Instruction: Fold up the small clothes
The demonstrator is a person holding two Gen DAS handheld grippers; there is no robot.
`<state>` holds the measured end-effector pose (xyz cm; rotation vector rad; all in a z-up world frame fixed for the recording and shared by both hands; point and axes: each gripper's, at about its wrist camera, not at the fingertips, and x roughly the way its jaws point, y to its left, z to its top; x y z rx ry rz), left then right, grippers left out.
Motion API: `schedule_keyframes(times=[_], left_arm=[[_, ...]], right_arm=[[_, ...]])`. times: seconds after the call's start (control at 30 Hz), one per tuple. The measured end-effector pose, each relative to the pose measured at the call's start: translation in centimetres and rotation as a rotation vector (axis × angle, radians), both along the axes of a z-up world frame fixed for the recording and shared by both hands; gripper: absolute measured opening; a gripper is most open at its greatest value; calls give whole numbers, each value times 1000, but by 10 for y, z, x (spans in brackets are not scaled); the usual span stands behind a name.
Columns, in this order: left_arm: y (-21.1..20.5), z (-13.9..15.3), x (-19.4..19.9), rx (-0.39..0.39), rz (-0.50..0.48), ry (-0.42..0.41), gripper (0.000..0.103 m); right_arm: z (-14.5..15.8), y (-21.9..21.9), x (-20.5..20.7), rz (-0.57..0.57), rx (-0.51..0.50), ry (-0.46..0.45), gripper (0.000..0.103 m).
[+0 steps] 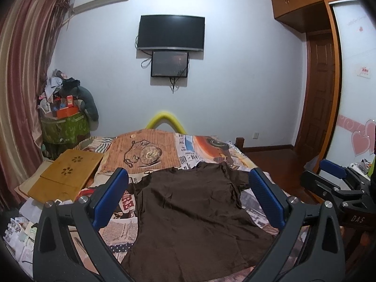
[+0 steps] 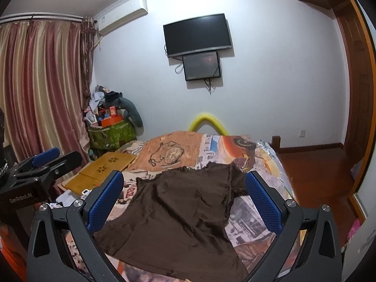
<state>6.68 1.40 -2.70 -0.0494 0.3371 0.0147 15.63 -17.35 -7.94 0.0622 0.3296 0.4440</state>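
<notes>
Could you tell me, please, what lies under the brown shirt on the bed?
The brown shirt lies spread flat on a printed bedspread with newspaper-style patterns, visible all around it. Whatever sits directly beneath the fabric is covered and cannot be seen.

Brown shirt cloth, slight sheen; tray matt wood.

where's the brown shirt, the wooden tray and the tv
brown shirt (image 1: 188, 213), left wrist view, middle of the body
wooden tray (image 1: 68, 176), left wrist view, middle of its top
tv (image 2: 197, 34), right wrist view, centre of the screen
</notes>
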Motion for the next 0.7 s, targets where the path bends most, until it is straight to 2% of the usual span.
schedule_keyframes(times=[0.3, 0.43, 0.57, 0.7], left_arm=[[26, -29, 85, 47, 64, 87, 103], [47, -53, 140, 91, 106, 168, 103], [74, -83, 188, 102, 139, 255, 103], [108, -115, 224, 59, 159, 348, 103]], right_arm=[[-20, -7, 61, -56, -29, 51, 103], [-34, -13, 98, -134, -82, 76, 102], [-53, -22, 132, -140, -113, 145, 102], [-77, -35, 162, -135, -116, 242, 90]])
